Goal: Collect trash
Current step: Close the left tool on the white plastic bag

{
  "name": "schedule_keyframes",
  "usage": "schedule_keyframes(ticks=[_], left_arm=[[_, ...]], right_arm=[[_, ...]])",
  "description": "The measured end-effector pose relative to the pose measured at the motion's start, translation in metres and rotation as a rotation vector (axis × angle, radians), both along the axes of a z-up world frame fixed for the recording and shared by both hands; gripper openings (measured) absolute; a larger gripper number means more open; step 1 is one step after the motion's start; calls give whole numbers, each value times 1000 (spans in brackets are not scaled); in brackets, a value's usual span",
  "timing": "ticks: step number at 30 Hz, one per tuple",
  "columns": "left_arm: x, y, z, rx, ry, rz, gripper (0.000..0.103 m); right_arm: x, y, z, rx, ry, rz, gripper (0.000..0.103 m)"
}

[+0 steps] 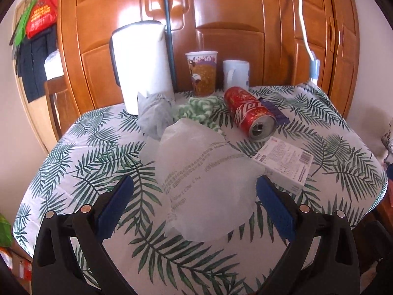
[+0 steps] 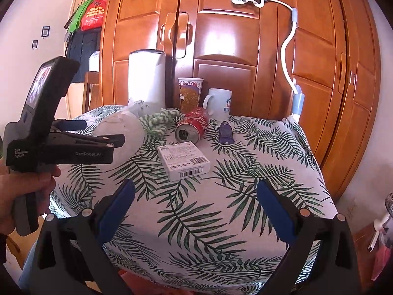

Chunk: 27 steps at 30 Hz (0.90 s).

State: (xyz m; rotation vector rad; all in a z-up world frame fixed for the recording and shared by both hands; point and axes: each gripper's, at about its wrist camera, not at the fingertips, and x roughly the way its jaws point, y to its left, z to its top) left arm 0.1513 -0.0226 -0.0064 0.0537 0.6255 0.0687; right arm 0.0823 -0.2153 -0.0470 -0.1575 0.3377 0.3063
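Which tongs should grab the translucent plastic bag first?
Left. The left tongs are open with the plastic bag lying between their tips. The right tongs, also open, face bare tablecloth, with the white box ahead.

The left gripper (image 1: 195, 189) stands wide open at the bottom of the frame, its blue pads on either side of a crumpled translucent plastic bag (image 1: 201, 177) lying at centre on the leaf-print bench (image 1: 86, 152). Just right of the bag rests a white box (image 1: 286, 163) with a barcode. Above it a red can (image 1: 250, 113) lies on its side, its opening toward the camera. Behind the bag sit grey crumpled paper (image 1: 153, 110) and a green-and-white cloth (image 1: 199, 110). At the back edge stand a white cylinder (image 1: 142, 66), a printed paper cup (image 1: 202, 72) and a white mug (image 1: 235, 73).
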Motion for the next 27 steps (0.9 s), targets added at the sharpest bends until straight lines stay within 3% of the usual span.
schedule_keyframes(ticks=[7, 12, 20, 27], left_arm=[[8, 4, -5, -20, 18, -10, 93], [12, 6, -11, -31, 49, -21, 63], [10, 10, -13, -42, 58, -47, 58], [8, 16, -13, -59, 64, -61, 58]], right_arm=[[2, 0, 2, -2, -2, -1, 98], [4, 0, 2, -6, -1, -2, 98], [17, 1, 2, -15, 9, 7, 98], [61, 23, 4, -129, 31, 39, 98]])
